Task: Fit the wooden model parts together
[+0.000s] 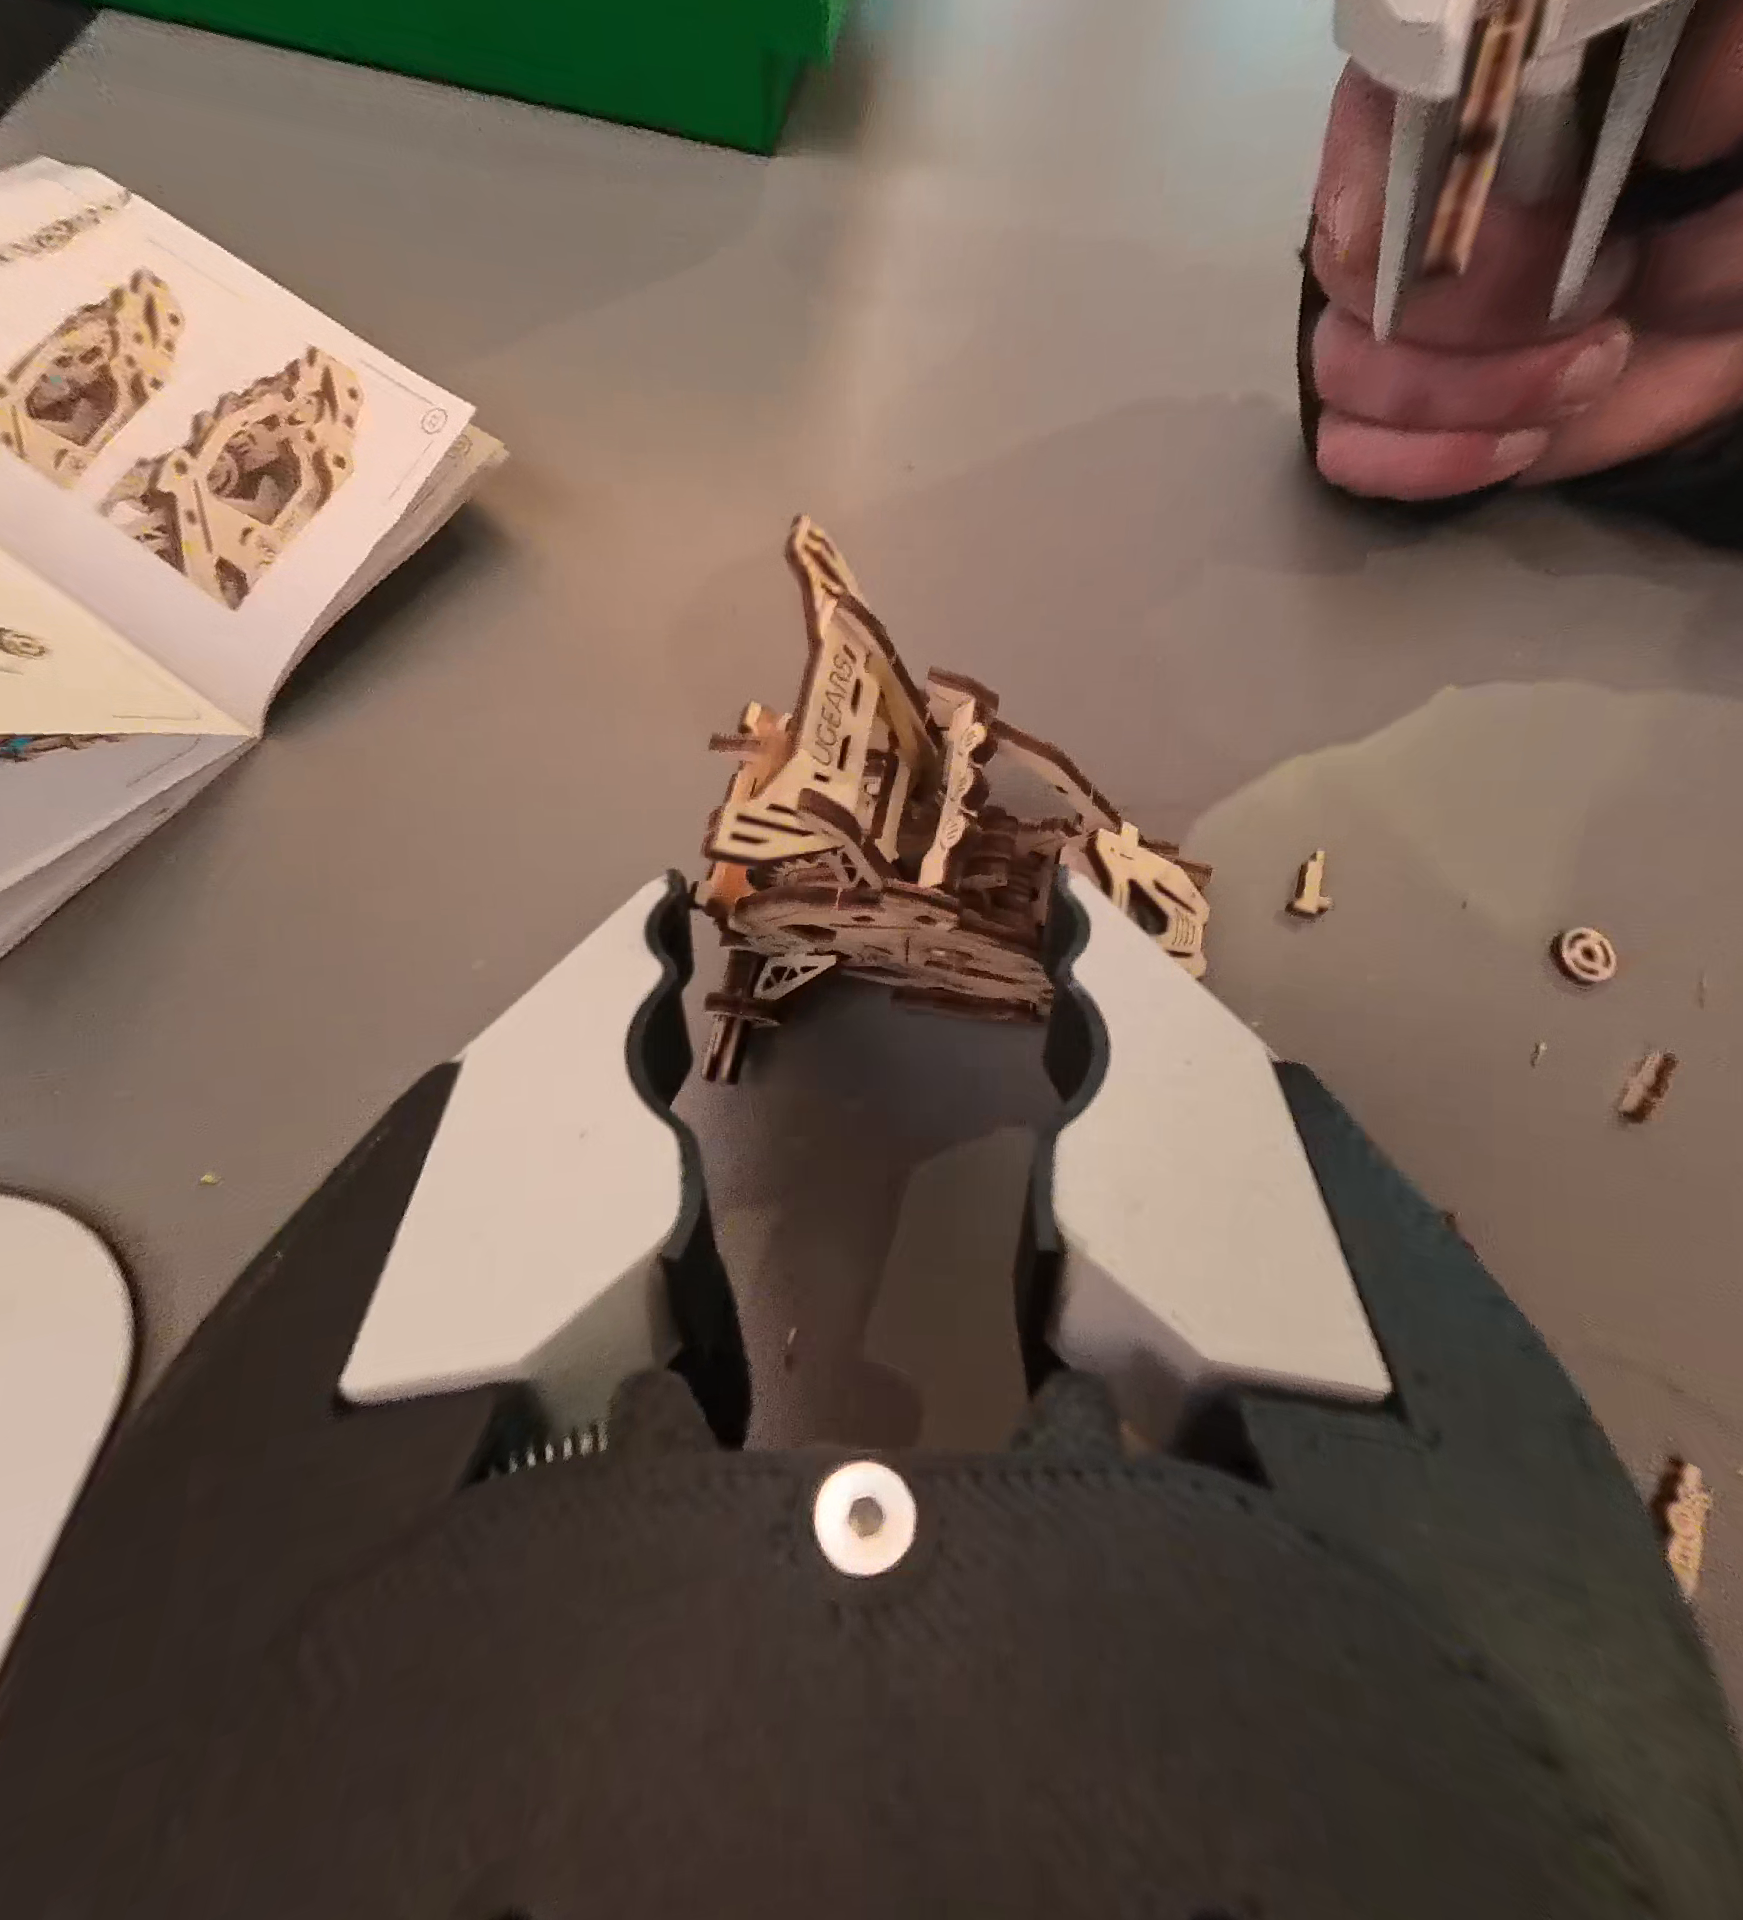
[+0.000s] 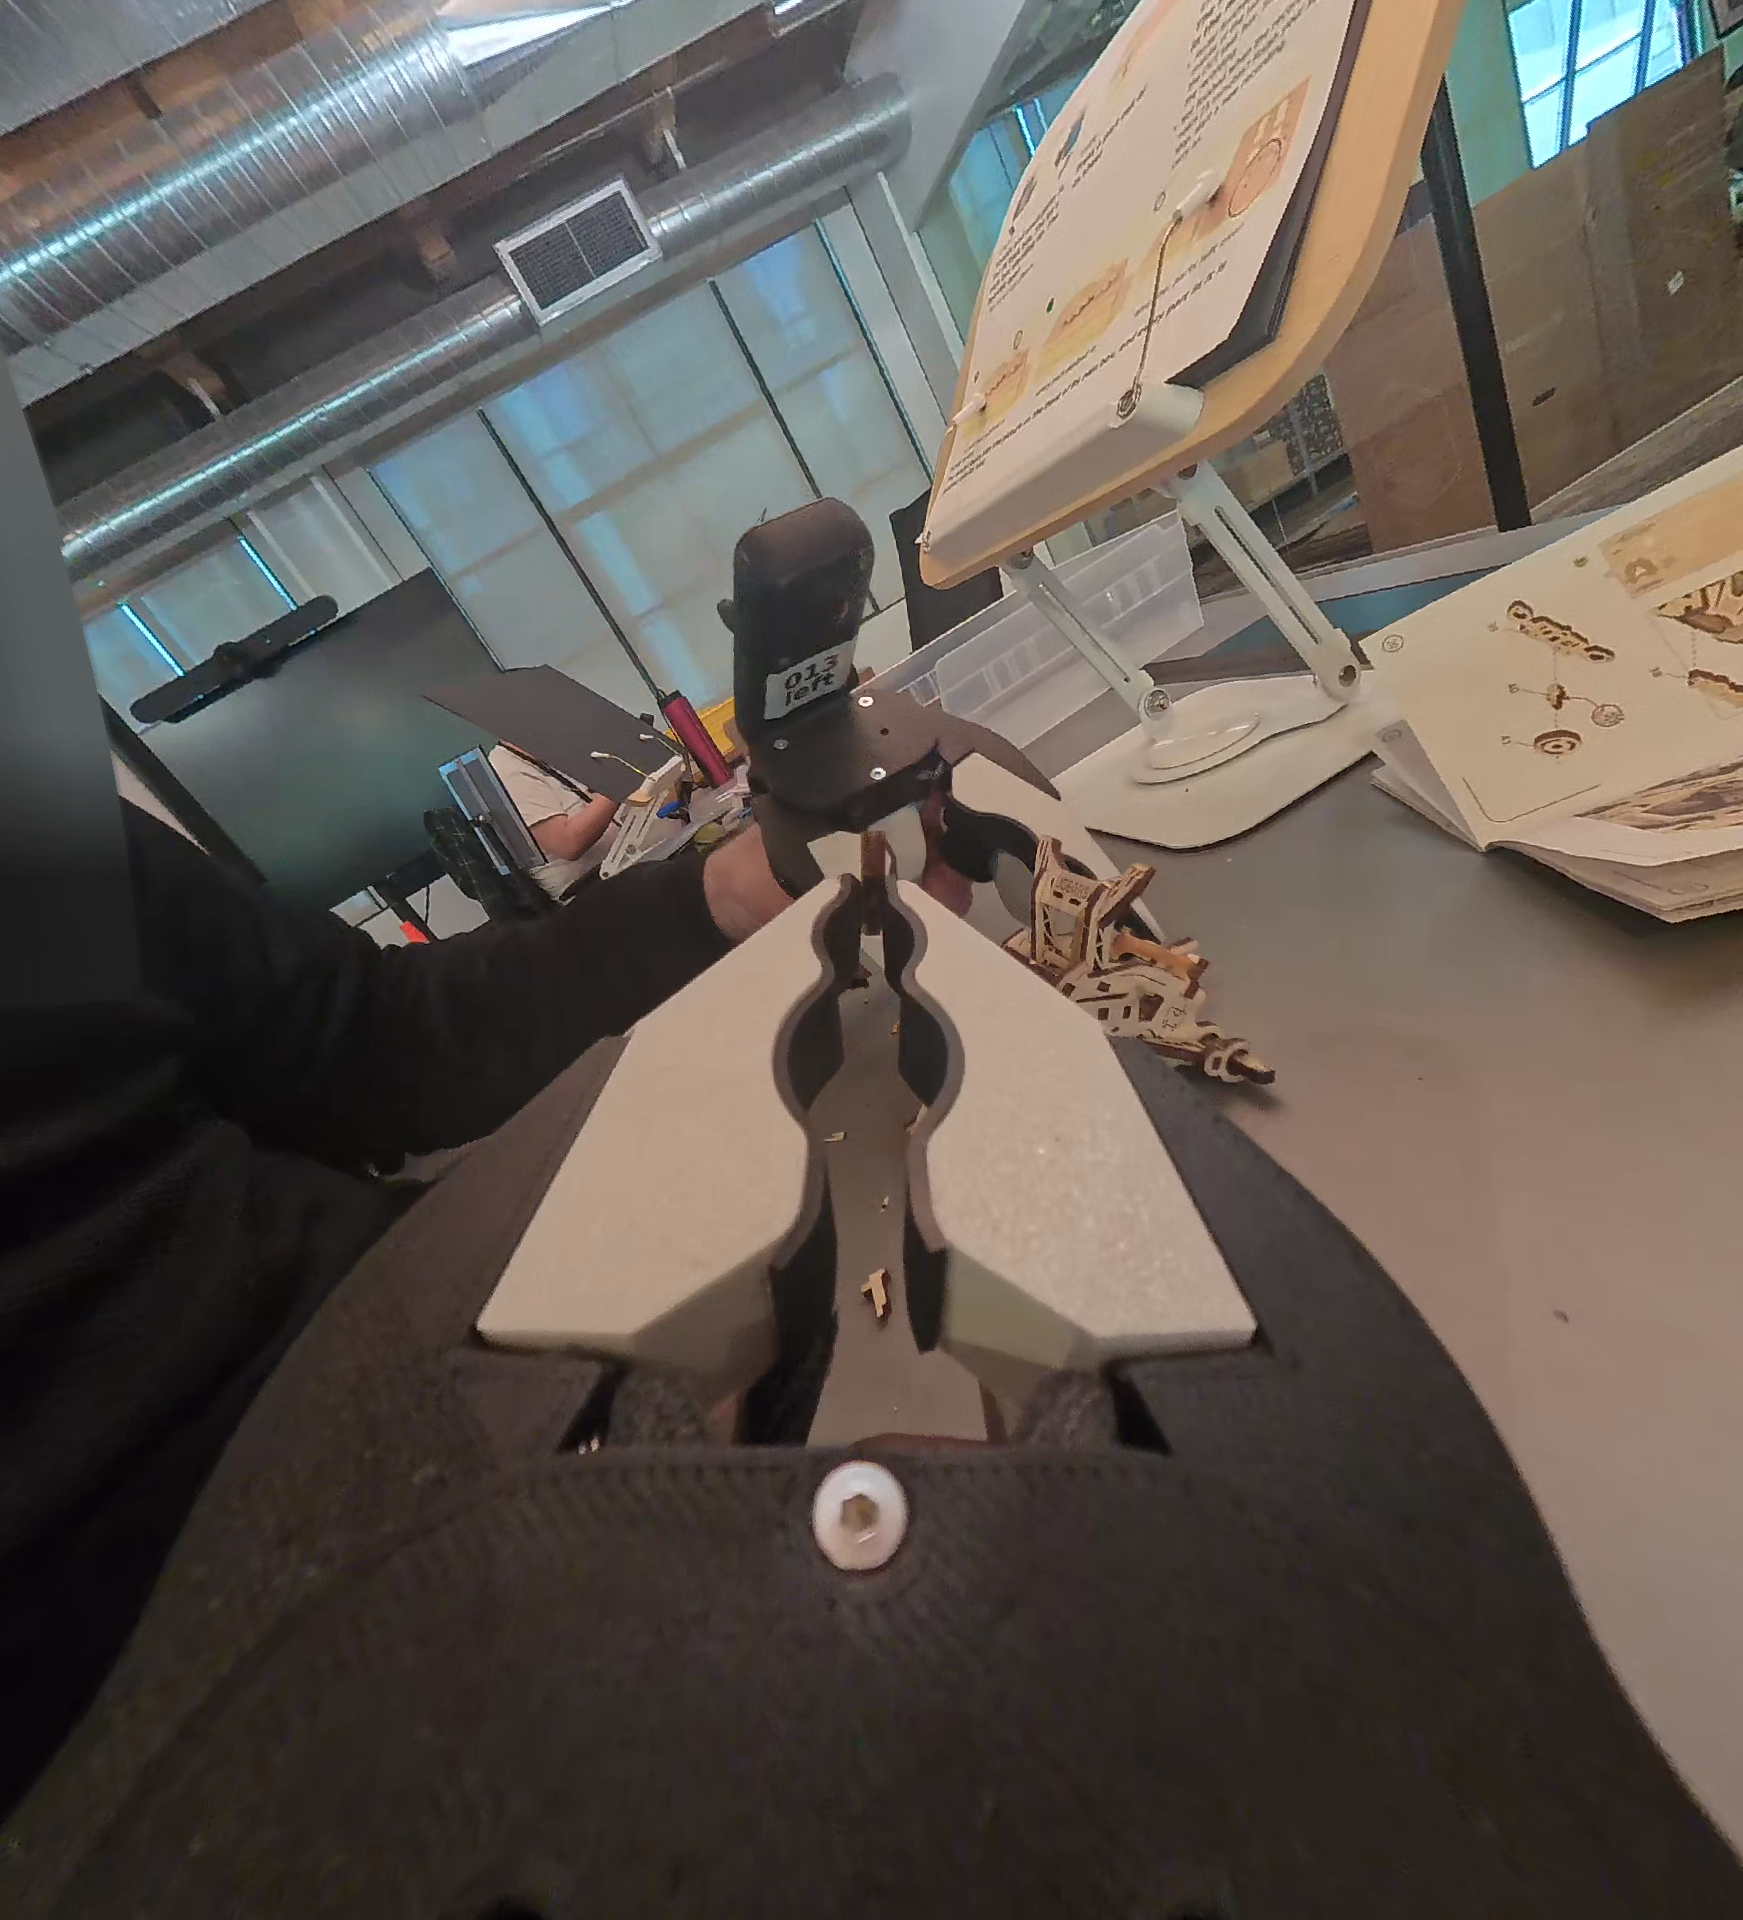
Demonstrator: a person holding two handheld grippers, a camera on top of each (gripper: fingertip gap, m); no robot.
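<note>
Left gripper [image 1: 872, 914] clamped on the half-built model [image 1: 908, 831] resting on the table [image 1: 950, 416]; right gripper [image 2: 872, 896], at 1 o'clock in the left wrist view, pinched on a thin wooden strip [image 2: 874, 878] held well clear. The strip could snap or miss its slot if pressed in crooked, and the model could twist in the jaws. Loose bits [image 1: 1584, 954] lie at 3 o'clock, an open booklet [image 1: 171, 468] at 10, a green box [image 1: 555, 52] at 12; nothing blocks the approach
</note>
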